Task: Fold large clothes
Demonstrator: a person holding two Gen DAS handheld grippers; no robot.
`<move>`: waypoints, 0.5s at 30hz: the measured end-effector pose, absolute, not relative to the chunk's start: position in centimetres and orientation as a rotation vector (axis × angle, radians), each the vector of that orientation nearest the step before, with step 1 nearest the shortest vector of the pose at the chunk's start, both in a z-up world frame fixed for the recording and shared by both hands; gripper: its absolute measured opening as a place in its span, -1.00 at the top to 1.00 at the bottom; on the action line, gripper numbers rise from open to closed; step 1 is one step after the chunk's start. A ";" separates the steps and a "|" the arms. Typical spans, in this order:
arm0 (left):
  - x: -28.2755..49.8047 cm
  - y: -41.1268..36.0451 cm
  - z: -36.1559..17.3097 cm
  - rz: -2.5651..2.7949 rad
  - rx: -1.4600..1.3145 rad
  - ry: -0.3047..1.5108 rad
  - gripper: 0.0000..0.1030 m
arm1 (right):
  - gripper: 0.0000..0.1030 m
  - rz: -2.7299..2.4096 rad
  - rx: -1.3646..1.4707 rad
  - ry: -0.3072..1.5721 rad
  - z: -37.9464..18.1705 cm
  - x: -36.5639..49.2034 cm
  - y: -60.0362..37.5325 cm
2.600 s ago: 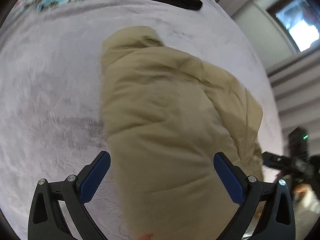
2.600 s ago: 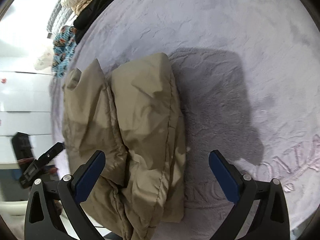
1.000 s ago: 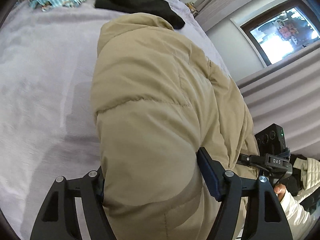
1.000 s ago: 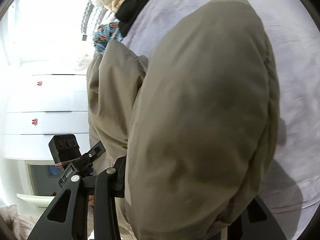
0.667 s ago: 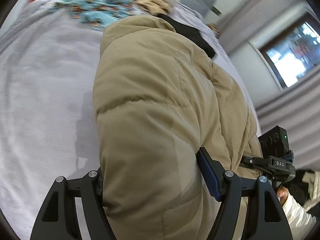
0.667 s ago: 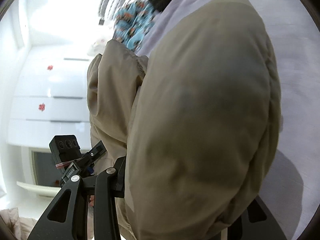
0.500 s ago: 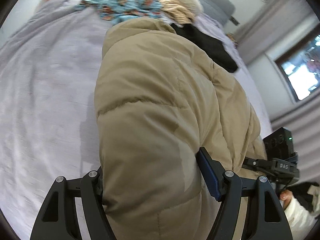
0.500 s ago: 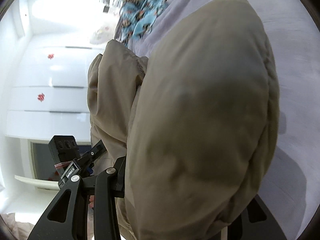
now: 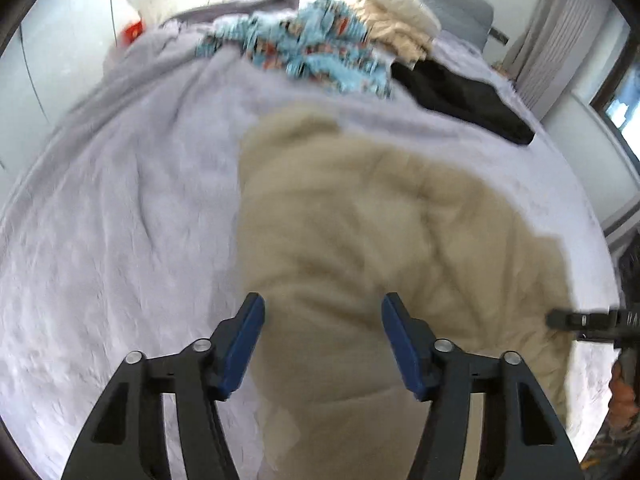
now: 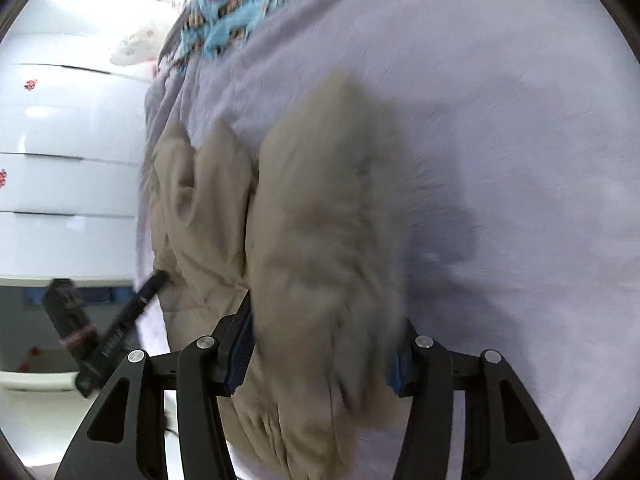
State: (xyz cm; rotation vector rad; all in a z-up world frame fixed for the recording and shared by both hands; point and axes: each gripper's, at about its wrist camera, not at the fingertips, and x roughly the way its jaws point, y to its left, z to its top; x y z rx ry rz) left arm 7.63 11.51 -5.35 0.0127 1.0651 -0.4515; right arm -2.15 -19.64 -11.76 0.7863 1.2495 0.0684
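A bulky beige padded jacket (image 9: pixel 380 220) lies folded in a thick bundle on the lilac bedspread (image 9: pixel 120 220). My left gripper (image 9: pixel 322 344) is open, its blue pads apart just above the near end of the jacket, not gripping it. In the right wrist view the jacket (image 10: pixel 320 240) bulges between the fingers of my right gripper (image 10: pixel 320 356), whose blue pads press on its near fold. The right gripper also shows at the right edge of the left wrist view (image 9: pixel 592 322). Both views are blurred.
At the far end of the bed lie a blue patterned garment (image 9: pixel 312 52), a cream knitted garment (image 9: pixel 400 24) and a black garment (image 9: pixel 468 96). White drawers (image 10: pixel 60 160) stand beside the bed. A window (image 9: pixel 624 100) is at the right.
The left gripper has let go of the jacket and opened. The jacket, held up half a second ago, now lies lower on the bed, and both cameras have pulled back from it.
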 end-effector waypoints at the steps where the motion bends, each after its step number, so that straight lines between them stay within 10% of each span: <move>1: 8.4 11.4 -4.5 -0.461 -0.001 1.043 -0.22 | 0.07 0.031 0.734 1.229 -10.4 -2.9 -19.7; 3: 9.2 10.6 -3.6 -0.499 -0.012 1.013 -0.22 | 0.63 0.003 0.660 1.187 -7.9 -3.6 -18.7; 15: 10.0 -1.9 -9.1 -0.595 0.157 1.142 -0.22 | 0.67 0.146 0.486 1.272 -6.8 -7.0 -8.0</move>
